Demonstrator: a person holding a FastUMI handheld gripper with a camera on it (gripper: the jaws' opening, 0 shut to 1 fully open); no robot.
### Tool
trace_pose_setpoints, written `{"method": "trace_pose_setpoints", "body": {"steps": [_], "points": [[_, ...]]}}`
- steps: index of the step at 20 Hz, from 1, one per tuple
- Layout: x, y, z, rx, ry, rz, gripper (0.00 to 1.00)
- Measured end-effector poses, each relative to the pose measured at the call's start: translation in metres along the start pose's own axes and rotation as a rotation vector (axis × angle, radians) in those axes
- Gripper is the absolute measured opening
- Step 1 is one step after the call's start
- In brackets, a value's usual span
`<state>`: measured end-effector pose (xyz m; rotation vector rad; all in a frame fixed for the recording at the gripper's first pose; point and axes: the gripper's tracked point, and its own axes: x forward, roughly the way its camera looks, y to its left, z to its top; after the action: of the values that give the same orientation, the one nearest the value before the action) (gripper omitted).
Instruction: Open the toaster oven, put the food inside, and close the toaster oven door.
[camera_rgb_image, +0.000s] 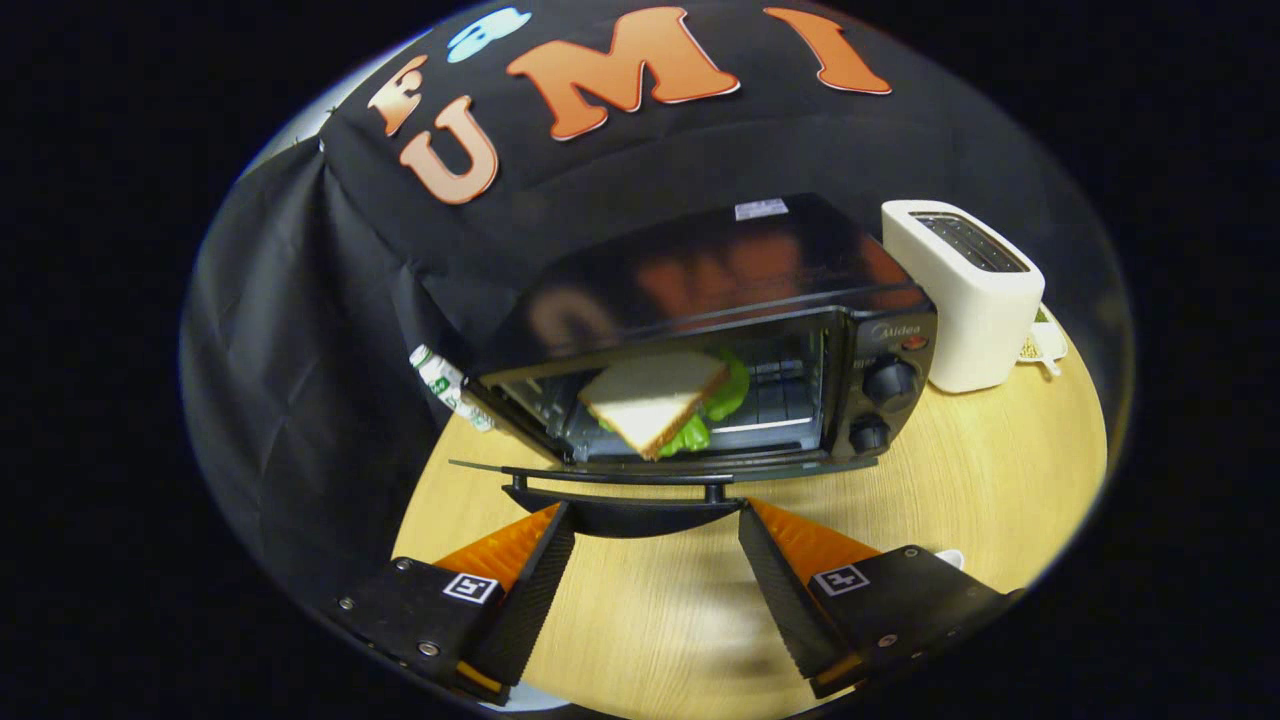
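In the centre of the frame stands the glossy black toaster oven on the round pale-wood worktop. Its glass door is folded down flat toward the camera, with the black bar handle at its front edge. Inside, on the wire rack, lies the triangular white-bread sandwich with green lettuce, its near corner reaching almost to the mouth of the oven.

At the bottom of the frame the gripper is spread wide and holds nothing; the handle sits between the two fingertips, close to both, though whether either touches it cannot be told. Judging by this, only the closing of the door remains.

The main risk is the sandwich: if its front corner overhangs the rack, the rising door could catch it, crush it or stop short of shutting. A second risk is a poor hold on the thin handle, letting the door slip and drop back. A hard upward push might also shove the light oven back toward the white two-slot toaster at the upper right, or the small white bottle with green label left of the oven.
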<state>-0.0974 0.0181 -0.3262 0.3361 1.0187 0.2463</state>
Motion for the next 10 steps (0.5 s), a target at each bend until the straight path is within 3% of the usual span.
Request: {"method": "trace_pose_setpoints", "body": {"steps": [5,10], "points": [[0.011,-0.002,0.053,-0.104,-0.078,-0.041,0.96],[-0.041,0.030,0.132,-0.222,-0.261,-0.012,0.96]]}}
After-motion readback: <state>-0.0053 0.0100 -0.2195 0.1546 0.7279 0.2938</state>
